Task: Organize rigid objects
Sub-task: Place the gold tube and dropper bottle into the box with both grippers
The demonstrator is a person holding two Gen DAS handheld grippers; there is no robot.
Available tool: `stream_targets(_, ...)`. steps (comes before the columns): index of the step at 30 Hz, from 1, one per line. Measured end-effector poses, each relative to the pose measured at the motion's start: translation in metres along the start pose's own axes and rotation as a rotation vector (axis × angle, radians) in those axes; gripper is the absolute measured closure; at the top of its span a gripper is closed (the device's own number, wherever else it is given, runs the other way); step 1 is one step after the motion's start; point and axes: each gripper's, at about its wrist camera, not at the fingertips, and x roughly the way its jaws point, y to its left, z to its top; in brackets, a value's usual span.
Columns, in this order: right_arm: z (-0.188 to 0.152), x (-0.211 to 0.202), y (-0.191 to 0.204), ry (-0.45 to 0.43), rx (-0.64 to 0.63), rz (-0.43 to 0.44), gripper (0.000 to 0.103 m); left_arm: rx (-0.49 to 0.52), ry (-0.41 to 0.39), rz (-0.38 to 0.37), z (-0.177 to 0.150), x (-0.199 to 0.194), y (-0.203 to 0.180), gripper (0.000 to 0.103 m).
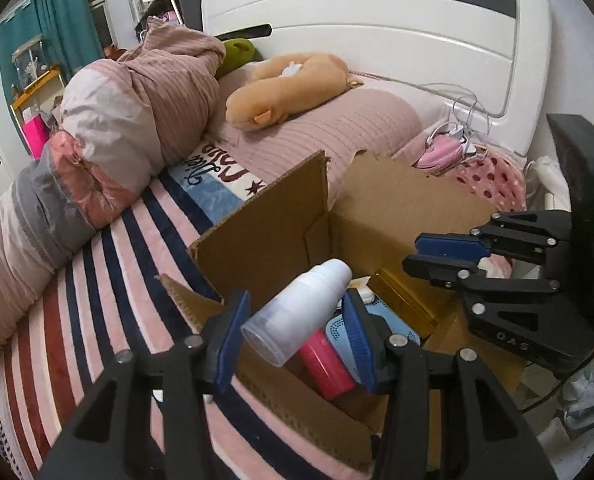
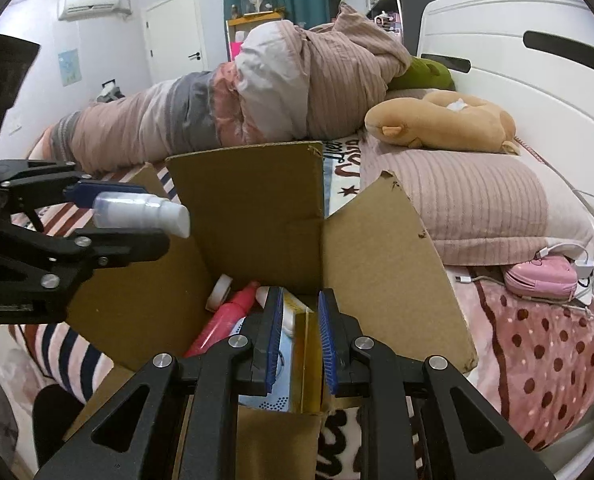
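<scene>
Box floor mostly hidden; pink tube (image 2: 227, 318), blue item, gold box (image 1: 407, 298) partly covered inside cardboard box (image 2: 249, 208). Left gripper (image 1: 297, 322) clamped on white bottle (image 1: 301, 312), above box at 9 o'clock edge. Right gripper (image 2: 301, 336) narrowly parted, empty, over gold box.

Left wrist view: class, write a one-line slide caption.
Left gripper holds a white plastic pump bottle over an open brown cardboard box on a striped bed.
</scene>
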Motion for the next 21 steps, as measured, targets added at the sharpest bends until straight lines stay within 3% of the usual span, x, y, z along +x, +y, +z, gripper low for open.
stream_targets(5, -0.001, -0.003, -0.002, -0.009, 0.013, 0.021, 0.089, 0.01, 0.014, 0.006, 0.004, 0.007, -0.002, 0.059)
stream_targets(11, -0.001, -0.003, -0.002, -0.006, 0.021, 0.027, 0.089, 0.018, 0.013, 0.009, 0.003, 0.003, -0.002, 0.049)
stream_targets(21, 0.007, -0.021, 0.02, -0.023, -0.008, 0.019, 0.089, -0.075, -0.099, 0.046, -0.009, -0.055, 0.029, 0.041)
